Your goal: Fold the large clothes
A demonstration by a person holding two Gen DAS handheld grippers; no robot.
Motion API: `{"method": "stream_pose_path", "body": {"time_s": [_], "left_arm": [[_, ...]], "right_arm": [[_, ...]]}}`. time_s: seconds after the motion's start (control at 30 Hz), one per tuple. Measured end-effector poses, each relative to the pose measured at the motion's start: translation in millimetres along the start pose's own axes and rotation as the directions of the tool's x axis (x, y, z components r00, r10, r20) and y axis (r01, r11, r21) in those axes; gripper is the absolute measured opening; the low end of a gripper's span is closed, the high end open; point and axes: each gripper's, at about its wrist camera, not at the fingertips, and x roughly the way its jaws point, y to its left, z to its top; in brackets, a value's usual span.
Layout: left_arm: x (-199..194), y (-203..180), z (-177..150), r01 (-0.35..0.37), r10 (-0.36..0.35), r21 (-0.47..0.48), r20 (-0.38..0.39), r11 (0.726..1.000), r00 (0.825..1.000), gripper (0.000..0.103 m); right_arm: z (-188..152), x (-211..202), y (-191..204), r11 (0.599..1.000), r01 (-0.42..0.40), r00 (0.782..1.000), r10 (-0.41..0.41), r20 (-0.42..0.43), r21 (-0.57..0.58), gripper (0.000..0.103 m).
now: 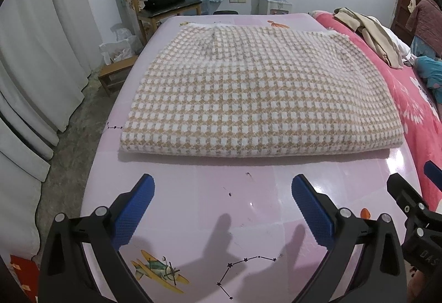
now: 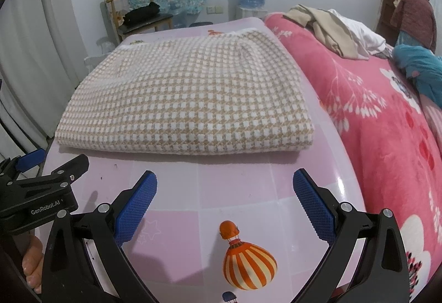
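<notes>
A thick knitted garment in a beige-and-white houndstooth check (image 1: 234,93) lies flat on the glossy pink table cover printed with an aeroplane, balloons and star lines (image 1: 221,206), squared into a neat rectangle with a rounded doubled edge along the side nearest the cameras and a white ribbed band at the far edge. Both tools hang short of it over bare cover: the left gripper with black arms and blue textured pads (image 1: 222,203) has its jaws spread wide and holds nothing, and the right gripper of the same make (image 2: 225,199) is likewise spread and empty, the two side by side and near each other (each shows at the edge of the other's view). Judging by the tidy outline and the layered near edge, at least one fold looks done, and this seems a pause between folds or close to the end. If another fold is wanted, the next move calls for each gripper to go to a near corner, pinch through all the layers of the bulky knit, and carry the edge across evenly so the stack does not slide on the slick cover. To the right lies a pink floral fleece blanket (image 2: 386,137).
</notes>
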Motion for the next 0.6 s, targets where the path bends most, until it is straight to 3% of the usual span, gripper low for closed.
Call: {"method": "stream_pose_path", "body": {"time_s": [0.6], "left_arm": [[-2.1, 0.9, 2.4, 0.002, -0.002, -0.007, 0.0, 1.0, 1.0, 0.098]], "right_arm": [[1.2, -0.1, -1.2, 1.0, 0.003, 1.0, -0.003, -0.003, -0.004, 0.095]]}}
